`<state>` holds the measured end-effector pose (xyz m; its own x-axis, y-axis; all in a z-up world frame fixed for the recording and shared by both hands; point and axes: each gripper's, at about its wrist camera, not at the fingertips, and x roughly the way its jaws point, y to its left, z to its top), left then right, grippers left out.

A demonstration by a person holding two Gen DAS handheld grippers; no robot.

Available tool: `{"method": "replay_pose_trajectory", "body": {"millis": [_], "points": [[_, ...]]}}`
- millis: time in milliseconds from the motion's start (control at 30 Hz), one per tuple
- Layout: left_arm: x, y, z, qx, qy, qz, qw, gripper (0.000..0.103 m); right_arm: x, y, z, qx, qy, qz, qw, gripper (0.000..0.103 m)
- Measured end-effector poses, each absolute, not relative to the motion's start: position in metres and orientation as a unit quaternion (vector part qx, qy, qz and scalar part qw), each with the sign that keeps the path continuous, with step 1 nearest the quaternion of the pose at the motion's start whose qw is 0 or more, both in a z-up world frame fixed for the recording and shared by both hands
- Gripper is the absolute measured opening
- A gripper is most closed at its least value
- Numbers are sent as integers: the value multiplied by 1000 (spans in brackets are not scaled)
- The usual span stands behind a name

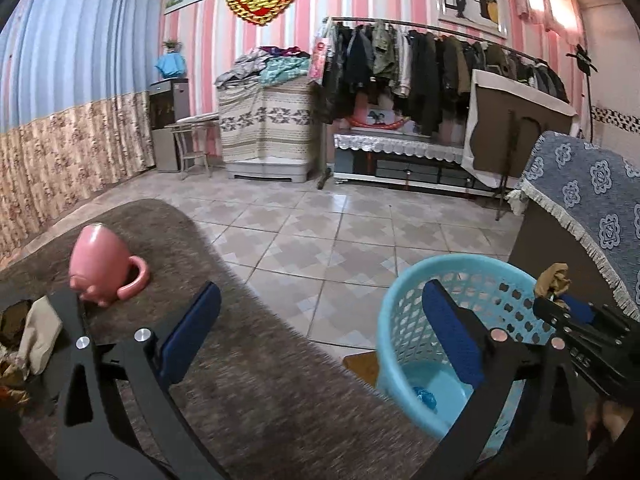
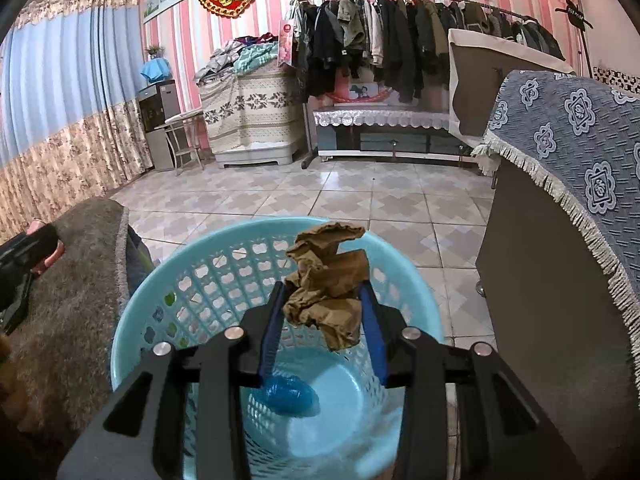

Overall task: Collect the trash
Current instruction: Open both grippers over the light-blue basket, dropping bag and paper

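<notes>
Blue lump [image 2: 291, 394] in basket [image 2: 132, 344], half hidden behind right gripper [image 2: 324, 312]

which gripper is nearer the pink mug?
Left. The left gripper is open right beside the pink mug; the right gripper holds crumpled brown paper over the blue basket.

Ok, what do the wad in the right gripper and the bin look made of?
Wad: looks like brown paper, matte, with sharp creases and ragged edges, clamped in the right gripper. Bin: light blue plastic, smooth and slightly glossy, walls moulded in a cut-out lattice.
</notes>
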<state>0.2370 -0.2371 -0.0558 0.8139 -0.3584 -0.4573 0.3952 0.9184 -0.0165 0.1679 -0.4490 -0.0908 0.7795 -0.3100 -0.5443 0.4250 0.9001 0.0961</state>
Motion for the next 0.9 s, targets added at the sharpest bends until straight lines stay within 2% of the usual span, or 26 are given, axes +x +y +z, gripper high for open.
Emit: {"method": "replay_pose_trajectory", "body": {"millis": [67,100,133,267,333,600,900], "points": [[237,-228,-56,33,237,-193,952,97,175,-445,-92,105,269,-197,937,53],[236,-222,-55,29,241,-189,952,97,177,-443,-92,100,266,-202,937,66],[236,-219,-55,27,242,-187,952,97,178,-441,-90,98,262,-203,938,71],[230,-204,-49,20,234,-173,957,97,178,-435,-81,91,253,-206,941,78],[227,-198,-45,17,231,-168,958,97,176,-433,-75,86,247,-209,942,88],[208,-167,-23,12,210,-150,966,97,169,-410,-51,74,233,-194,950,98],[182,-109,-4,2,201,-102,974,98,160,-356,-29,64,224,-157,960,99]]}}
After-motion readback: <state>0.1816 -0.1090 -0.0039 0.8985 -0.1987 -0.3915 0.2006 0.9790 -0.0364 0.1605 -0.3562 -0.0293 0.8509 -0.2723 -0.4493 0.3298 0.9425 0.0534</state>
